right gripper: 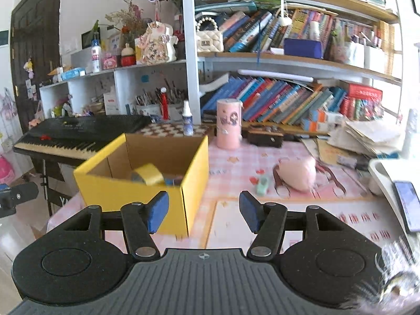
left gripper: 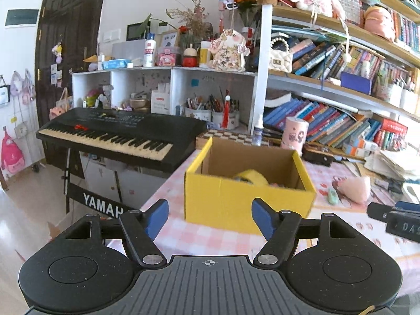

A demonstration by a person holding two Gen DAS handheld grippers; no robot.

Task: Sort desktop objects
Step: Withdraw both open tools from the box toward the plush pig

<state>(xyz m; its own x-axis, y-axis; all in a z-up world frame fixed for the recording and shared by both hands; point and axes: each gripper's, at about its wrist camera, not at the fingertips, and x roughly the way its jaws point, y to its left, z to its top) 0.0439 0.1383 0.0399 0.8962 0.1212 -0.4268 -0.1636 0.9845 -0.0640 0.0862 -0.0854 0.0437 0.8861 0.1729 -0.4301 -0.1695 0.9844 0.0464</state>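
We see one keyboard [right gripper: 78, 136] at far left, then one yellow box [right gripper: 147, 176] on the pink checked surface [right gripper: 236, 162], holding one tape roll [right gripper: 148, 174] and some small items too blurred to count. Right of the box lie one green clip [right gripper: 262, 183] and one pink pouch [right gripper: 299, 174], just beside each other. One phone [right gripper: 408, 204] sits far right. Our left gripper [left gripper: 210, 218] and right gripper [right gripper: 203, 214] both hover with fingers released, holding nothing.
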